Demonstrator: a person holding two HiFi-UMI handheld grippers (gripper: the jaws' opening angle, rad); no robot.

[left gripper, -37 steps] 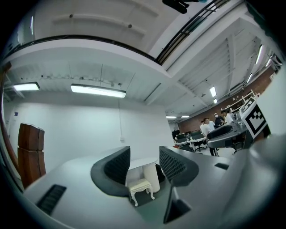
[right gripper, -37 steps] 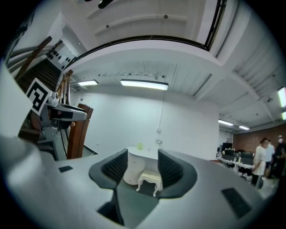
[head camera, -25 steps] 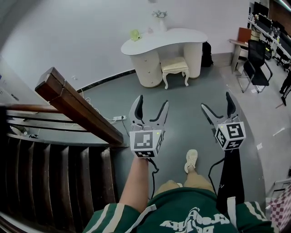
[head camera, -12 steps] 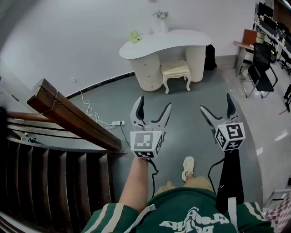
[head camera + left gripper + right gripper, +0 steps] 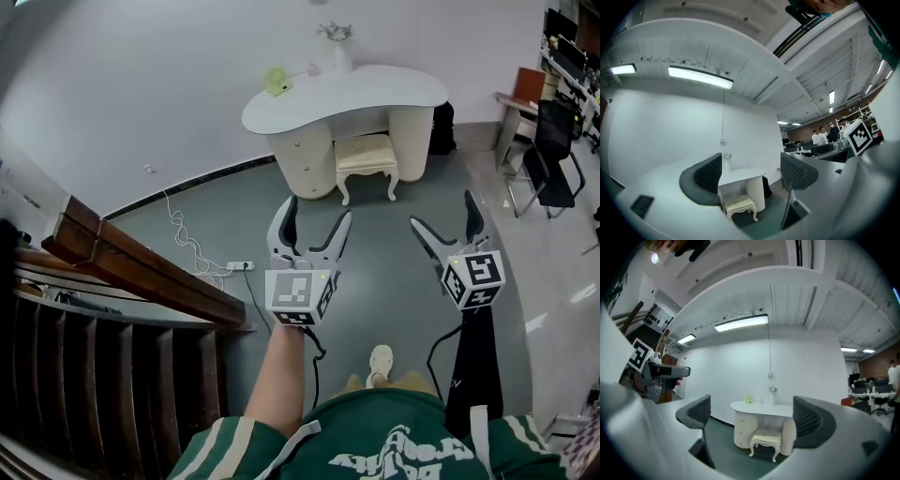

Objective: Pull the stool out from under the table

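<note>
Stool (image 5: 366, 150) sits tucked under far counter (image 5: 375, 82), well apart from L tongs (image 5: 316, 212) & R tongs (image 5: 443, 212), both wide, empty. Risk: off-centre pull may tip it or jam it against counter.

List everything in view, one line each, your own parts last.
table: one, white, far centre
stool: one, white, tucked in the table's gap
vase: one, white, table's back edge
small object: one, yellow-green, table's left end
bag: one, black, right of table
power strip: one, white, floor, left
handrail: one, brown, left
office chair: one, black, far right
shoe: one, white, bottom centre
left hand-held gripper: one, grey, open, empty
right hand-held gripper: one, grey, open, empty
</note>
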